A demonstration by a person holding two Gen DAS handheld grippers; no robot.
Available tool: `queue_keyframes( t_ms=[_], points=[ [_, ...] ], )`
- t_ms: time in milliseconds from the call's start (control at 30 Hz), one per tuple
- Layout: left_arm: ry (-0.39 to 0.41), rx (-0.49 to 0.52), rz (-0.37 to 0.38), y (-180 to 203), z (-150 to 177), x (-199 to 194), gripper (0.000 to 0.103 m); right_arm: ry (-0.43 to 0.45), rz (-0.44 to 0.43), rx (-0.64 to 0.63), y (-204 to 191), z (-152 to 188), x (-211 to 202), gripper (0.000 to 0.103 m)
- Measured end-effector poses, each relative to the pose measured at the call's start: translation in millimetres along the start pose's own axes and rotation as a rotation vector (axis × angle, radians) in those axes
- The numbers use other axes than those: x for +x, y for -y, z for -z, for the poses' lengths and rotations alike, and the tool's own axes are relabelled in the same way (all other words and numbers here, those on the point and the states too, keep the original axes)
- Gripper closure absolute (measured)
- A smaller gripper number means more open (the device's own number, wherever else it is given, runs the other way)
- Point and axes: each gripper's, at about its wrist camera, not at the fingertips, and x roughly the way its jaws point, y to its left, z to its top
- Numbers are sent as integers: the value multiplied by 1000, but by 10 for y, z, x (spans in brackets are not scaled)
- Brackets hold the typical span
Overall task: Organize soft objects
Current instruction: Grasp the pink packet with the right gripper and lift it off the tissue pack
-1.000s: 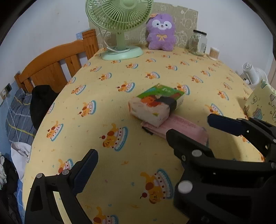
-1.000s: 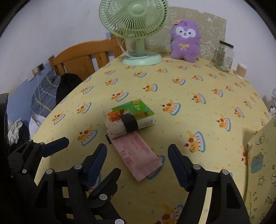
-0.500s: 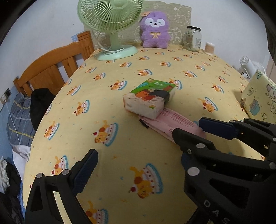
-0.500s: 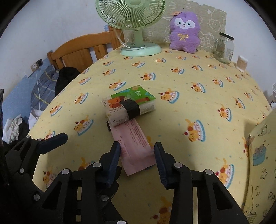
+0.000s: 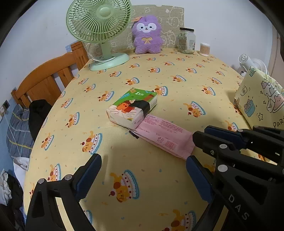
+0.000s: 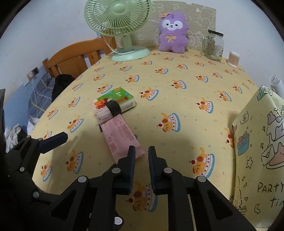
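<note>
on cartoon-print cloth, flat pink packet, boxy tissue pack w/ black band

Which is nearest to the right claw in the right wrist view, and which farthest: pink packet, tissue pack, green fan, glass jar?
1. Pink packet, just left of the right claw.
2. Tissue pack, mid-table, lying on the packet's far end.
3. Green fan at back left and glass jar at back right: too close to call.
</note>
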Motion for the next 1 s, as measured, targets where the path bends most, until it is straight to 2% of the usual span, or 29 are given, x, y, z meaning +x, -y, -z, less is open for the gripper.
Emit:
queue_keyframes(
  t_ms=[167, 267, 367, 400, 433, 567, 733, 833, 867, 933, 1000],
  points=[
    [3, -11, -6, -49, 7, -18, 6, -3, -14, -37, -56, -43, 13, 84],
    [5, -15, -15, -105, 13, -19, 6, -9, -13, -45, -82, -74, 46, 78],
    [7, -24, -14, -170, 16, -12, 6, -3, -17, -36, -100, -107, 69, 53],
    [9, -26, -15, -193, 17, -13, 6, 2, -16, -36, -111, -118, 72, 41],
    [11, -27, -17, -215, 17, -11, 6, 6, -14, -39, -128, -129, 80, 37],
    [5, -34, -24, -305, 27, 28, 6, -15, -22, -57, -208, -179, 184, 37],
    [-19, -45, -31, -364, 57, 116, 5, -72, 7, -75, -275, -226, 421, 37],
    [-10, -46, -33, -341, 70, 107, 5, -61, 39, -79, -312, -234, 444, 38],
    [-7, -44, -36, -337, 66, 103, 5, -59, 42, -86, -323, -233, 437, 40],
    [-4, -34, -49, -315, 68, 92, 5, -48, 49, -96, -332, -214, 409, 58],
    [-7, -27, -37, -300, 65, 90, 5, -46, 45, -89, -303, -196, 386, 60]
  ],
)
